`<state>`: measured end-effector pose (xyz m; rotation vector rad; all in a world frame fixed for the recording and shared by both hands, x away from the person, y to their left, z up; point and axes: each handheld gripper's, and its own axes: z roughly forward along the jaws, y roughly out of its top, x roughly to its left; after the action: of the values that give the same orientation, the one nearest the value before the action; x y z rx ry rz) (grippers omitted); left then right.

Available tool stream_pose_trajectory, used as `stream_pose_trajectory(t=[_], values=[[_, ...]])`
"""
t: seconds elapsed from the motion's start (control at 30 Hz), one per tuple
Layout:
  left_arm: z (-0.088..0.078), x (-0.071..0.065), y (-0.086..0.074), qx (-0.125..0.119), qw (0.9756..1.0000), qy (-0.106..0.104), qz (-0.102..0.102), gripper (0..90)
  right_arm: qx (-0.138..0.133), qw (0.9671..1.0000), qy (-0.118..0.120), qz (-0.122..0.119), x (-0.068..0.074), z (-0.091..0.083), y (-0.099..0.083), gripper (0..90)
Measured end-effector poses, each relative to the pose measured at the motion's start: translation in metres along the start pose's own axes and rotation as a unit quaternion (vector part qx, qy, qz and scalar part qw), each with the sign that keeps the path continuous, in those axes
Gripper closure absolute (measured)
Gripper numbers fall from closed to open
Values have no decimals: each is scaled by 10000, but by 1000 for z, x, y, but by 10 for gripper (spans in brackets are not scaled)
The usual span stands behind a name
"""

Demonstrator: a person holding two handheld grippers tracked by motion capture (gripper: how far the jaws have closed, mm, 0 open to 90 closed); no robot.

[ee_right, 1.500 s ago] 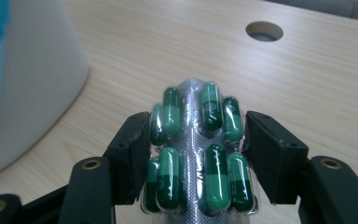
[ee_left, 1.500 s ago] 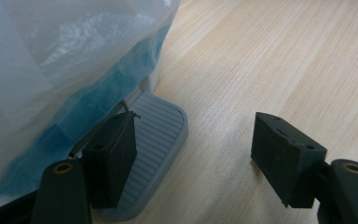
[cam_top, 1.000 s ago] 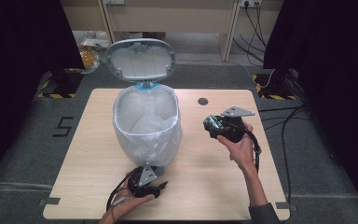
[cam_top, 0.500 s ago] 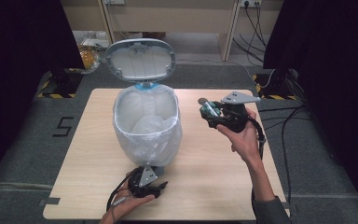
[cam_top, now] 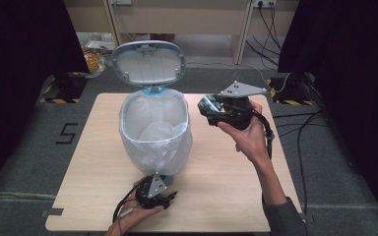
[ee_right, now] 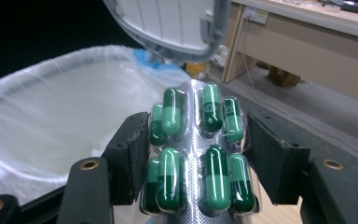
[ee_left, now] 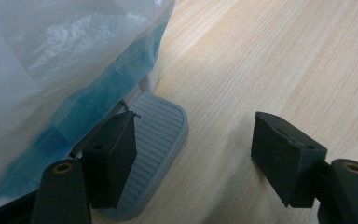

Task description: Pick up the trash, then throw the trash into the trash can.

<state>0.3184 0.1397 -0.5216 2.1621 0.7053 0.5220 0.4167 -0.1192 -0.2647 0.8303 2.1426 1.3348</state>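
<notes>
Right gripper [cam_top: 207, 104] pinches the silver blister pack of green capsules [ee_right: 198, 154] just right of the open, bag-lined pedal bin's rim [cam_top: 182, 109], while the spread left gripper [ee_left: 193, 154] presses one jaw on the grey pedal [ee_left: 156, 140].

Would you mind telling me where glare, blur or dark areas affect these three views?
High view: even light on the table, black curtains at both sides. Left gripper view: the pedal is sharp, the near bin liner soft. Right gripper view: foil glare on the capsule blister pack; background soft, upper left black.
</notes>
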Motion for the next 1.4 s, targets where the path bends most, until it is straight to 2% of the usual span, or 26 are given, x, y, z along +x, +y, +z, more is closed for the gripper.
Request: stream_pose_trajectory(t=[0.1, 0.23, 0.33, 0.9, 1.4], values=[[0, 0, 0, -1, 10000, 0, 1, 303, -45, 9999, 151, -19, 5, 2, 11, 411], [0, 0, 0, -2, 10000, 2, -1, 303, -84, 9997, 213, -44, 10, 5, 16, 411], [0, 0, 0, 1, 10000, 9, 7, 303, -75, 9994, 343, -75, 17, 13, 22, 410], [0, 0, 0, 5, 10000, 13, 13, 303, -95, 9977, 629, -215, 41, 32, 35, 407], [0, 0, 0, 7, 10000, 16, 27, 302, 30, 9953, 887, -394, 62, 56, 40, 397]])
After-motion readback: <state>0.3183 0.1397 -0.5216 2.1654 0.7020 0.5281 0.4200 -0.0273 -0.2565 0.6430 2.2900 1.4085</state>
